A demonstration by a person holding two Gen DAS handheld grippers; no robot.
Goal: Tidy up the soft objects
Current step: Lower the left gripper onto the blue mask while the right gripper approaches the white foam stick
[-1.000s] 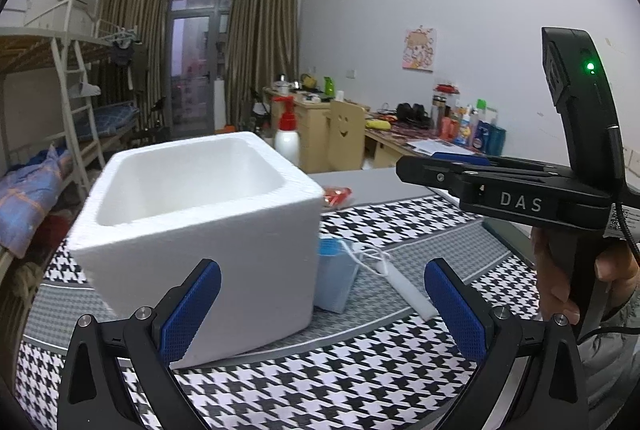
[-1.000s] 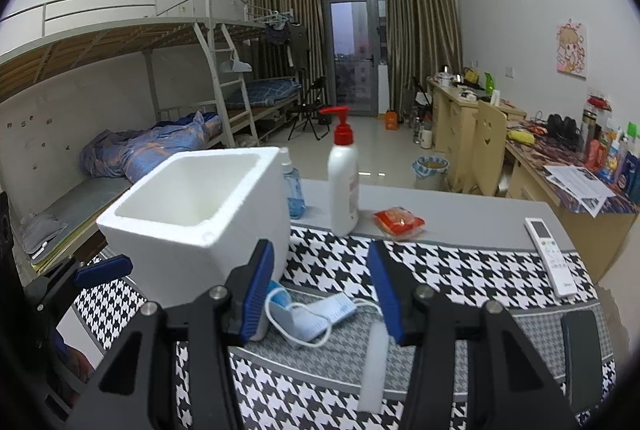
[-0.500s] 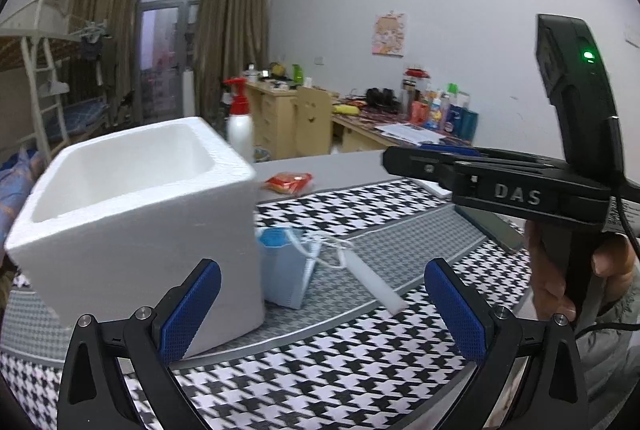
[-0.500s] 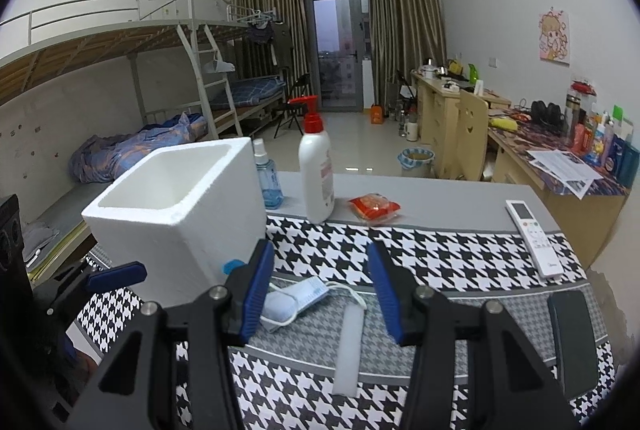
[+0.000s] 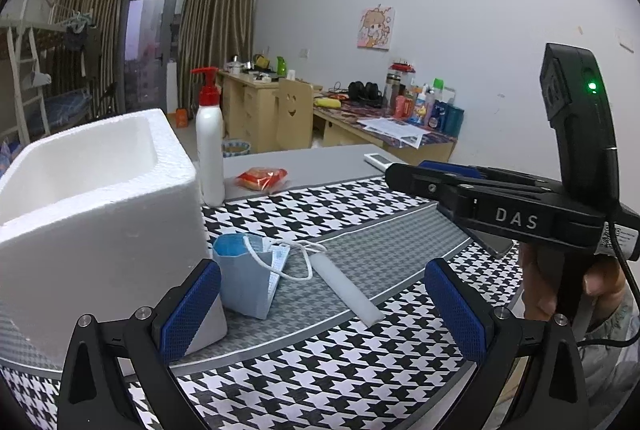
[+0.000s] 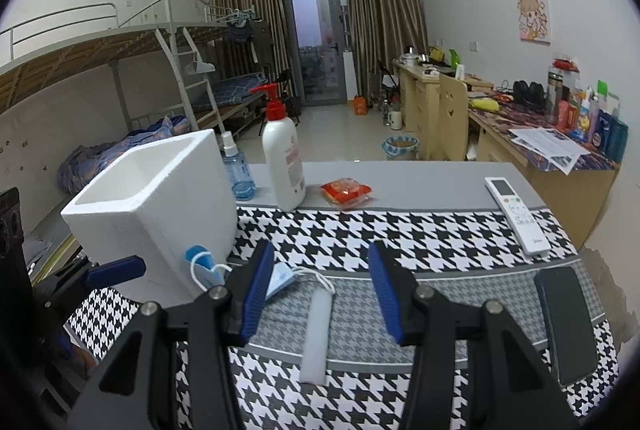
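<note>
Left wrist view: left gripper (image 5: 320, 306) at bottom centre, jaws spread wide, nothing between the pads. Right gripper (image 6: 320, 286) in the right wrist view is parted about halfway, also empty, hovering over the table. Blue face mask (image 5: 248, 276) sits lower centre, leaning against the foam box (image 5: 96, 206) wall, ear loop draped toward the white foam strip (image 5: 348, 288) just beside it. Box fills the left side, open top; visible interior shows only white walls, floor hidden. Behind it: pump bottle (image 6: 282, 162), blue spray bottle (image 6: 236, 170), red snack packet (image 6: 346, 192). Remote (image 6: 516, 214) and phone (image 6: 570, 322) at right.
</note>
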